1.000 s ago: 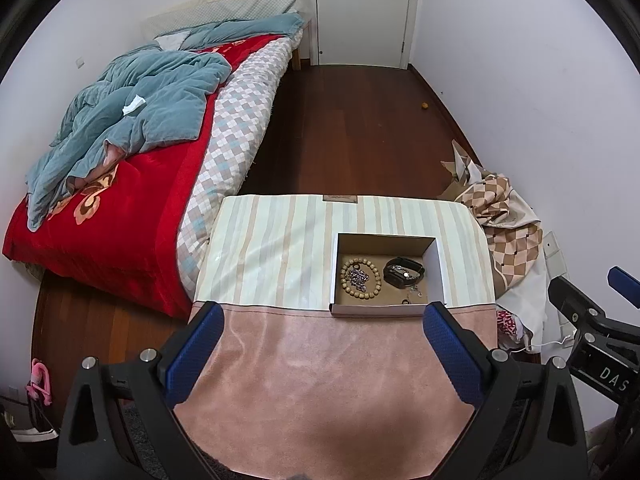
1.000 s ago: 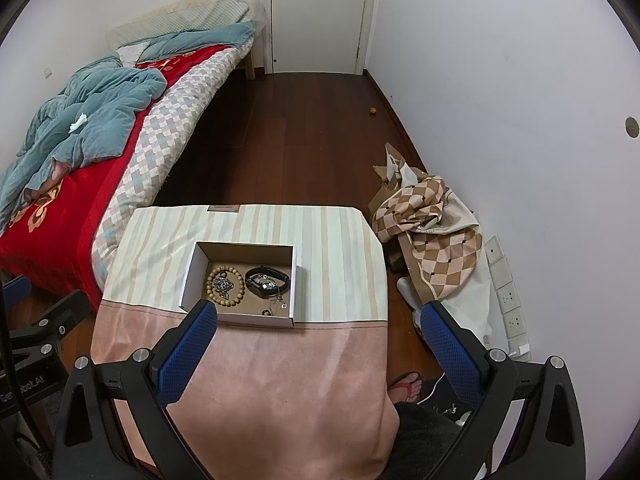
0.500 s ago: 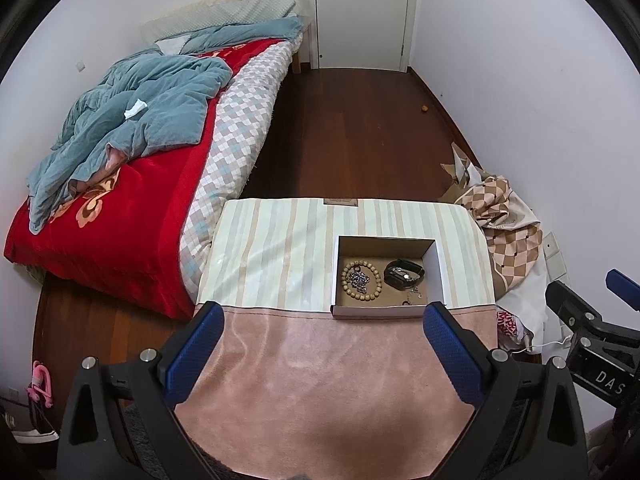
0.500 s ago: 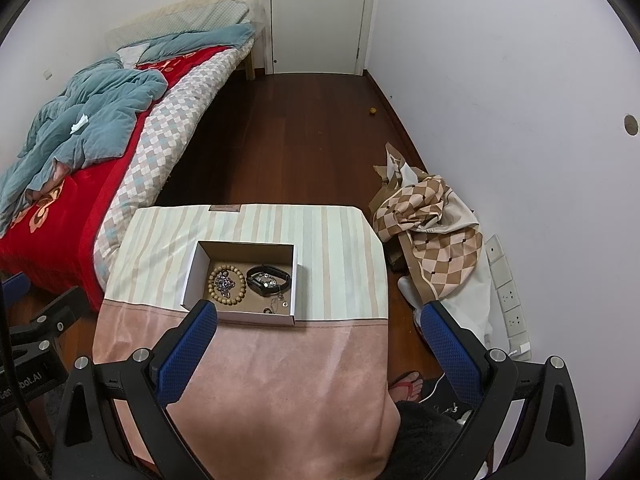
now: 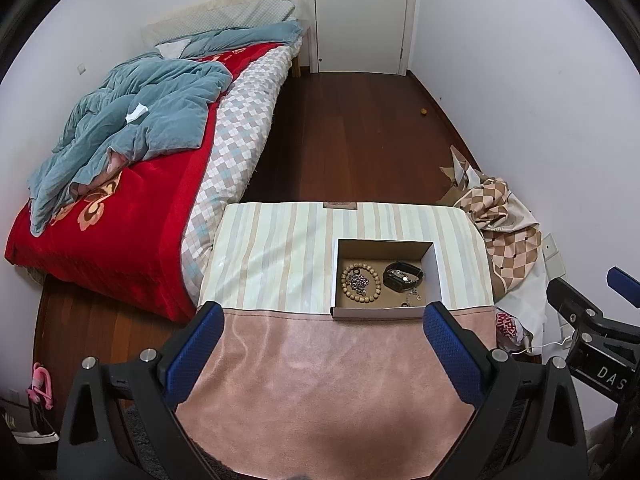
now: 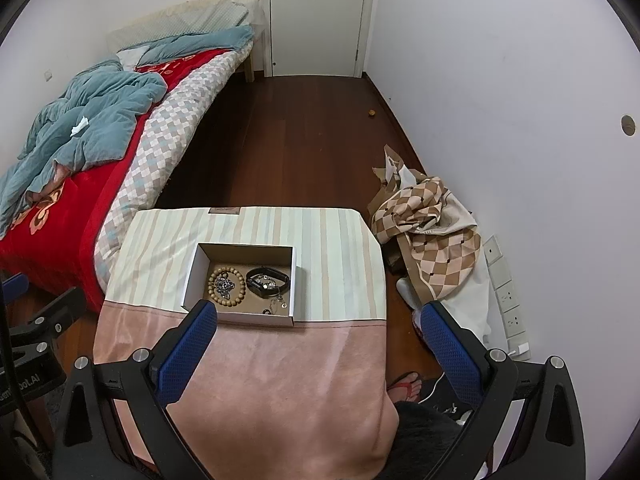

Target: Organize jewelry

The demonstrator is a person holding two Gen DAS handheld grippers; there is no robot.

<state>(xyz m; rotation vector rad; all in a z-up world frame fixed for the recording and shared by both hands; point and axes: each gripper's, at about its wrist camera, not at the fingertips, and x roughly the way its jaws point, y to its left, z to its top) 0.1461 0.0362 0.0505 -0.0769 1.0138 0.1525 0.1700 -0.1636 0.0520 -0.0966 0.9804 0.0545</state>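
Note:
An open cardboard box [image 5: 436, 272] sits on the cloth-covered table [image 5: 280, 256]; it also shows in the right wrist view [image 6: 192, 276]. Inside lie a wooden bead bracelet [image 5: 359, 282] [image 6: 226, 286] with a metal chain in its middle, a black watch [image 5: 402, 276] [image 6: 267, 280] and small metal pieces [image 5: 410, 300] [image 6: 276, 306]. My left gripper [image 5: 322, 328] is open and empty, held above the table's near pink part. My right gripper [image 6: 318, 328] is open and empty, also back from the box. The right gripper shows at the right edge of the left wrist view [image 5: 592, 340].
A bed [image 5: 132, 184] with red and teal covers stands left of the table. A checked cloth pile [image 6: 432, 232] lies on the wooden floor at the right by the wall. A white door [image 5: 362, 16] is at the far end. A foot in a sandal [image 6: 406, 386] is below right.
Both views have shifted very slightly; the box and jewelry lie as before. Both grippers stay open.

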